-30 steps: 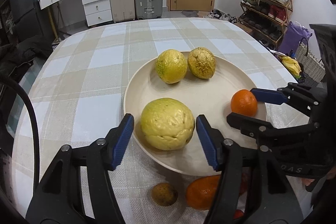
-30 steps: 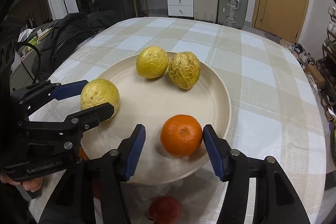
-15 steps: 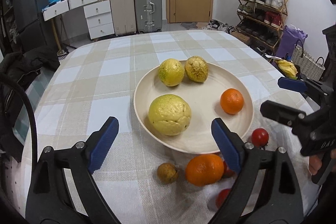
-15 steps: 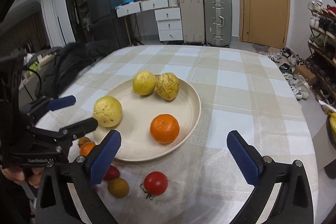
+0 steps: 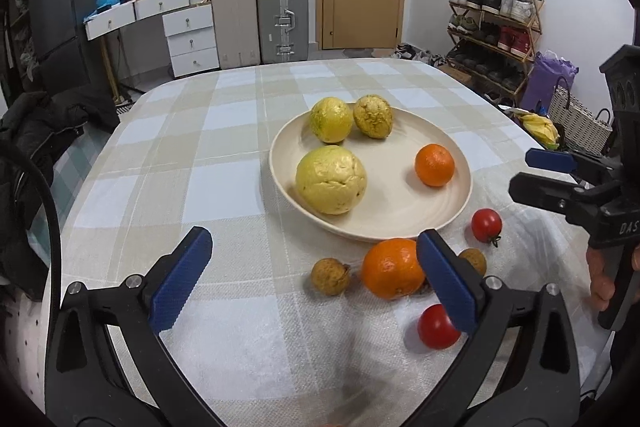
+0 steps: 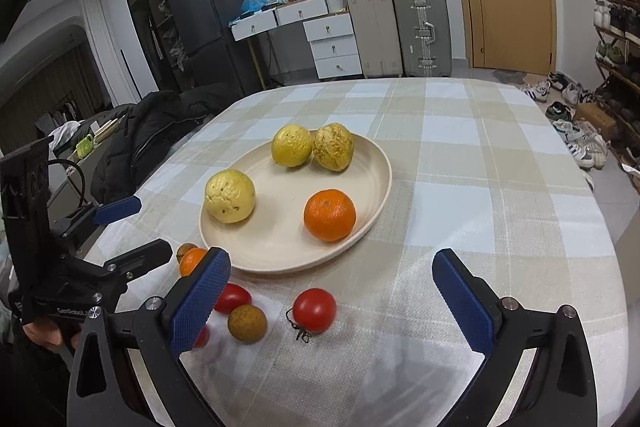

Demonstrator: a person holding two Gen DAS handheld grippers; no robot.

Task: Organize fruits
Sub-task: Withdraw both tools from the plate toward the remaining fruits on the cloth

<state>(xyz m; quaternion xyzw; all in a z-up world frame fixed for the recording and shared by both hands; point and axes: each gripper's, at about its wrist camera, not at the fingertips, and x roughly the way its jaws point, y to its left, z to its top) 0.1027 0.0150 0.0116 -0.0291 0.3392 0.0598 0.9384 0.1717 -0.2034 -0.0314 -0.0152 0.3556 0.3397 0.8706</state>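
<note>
A cream plate (image 5: pixel 400 203) (image 6: pixel 280 239) holds a large yellow fruit (image 5: pixel 331 179) (image 6: pixel 230 195), two smaller yellow fruits (image 5: pixel 331 119) (image 5: pixel 373 116) and a small orange (image 5: pixel 435 165) (image 6: pixel 329 215). On the cloth before the plate lie a bigger orange (image 5: pixel 392 268), two tomatoes (image 5: pixel 486 225) (image 5: pixel 438 327) and two brown fruits (image 5: pixel 329 276) (image 5: pixel 474 261). My left gripper (image 5: pixel 314 235) (image 6: pixel 150 225) hangs above them, jaws opening, nothing between the pads. My right gripper (image 6: pixel 332 255) (image 5: pixel 522 171) stands open over a tomato (image 6: pixel 314 310), touching nothing.
The checked tablecloth (image 5: pixel 208 147) covers a rounded table. A dark jacket (image 6: pixel 152 131) lies off its left edge. Suitcases (image 5: pixel 280 15), white drawers (image 5: pixel 188 35), a door and a shoe rack (image 5: pixel 492 23) stand along the far walls. A hand (image 5: pixel 598 275) grips the right tool.
The left gripper let go of the large yellow fruit and the right let go of the small orange, both left on the plate. Both opened wide and drew back toward the near table edge.
</note>
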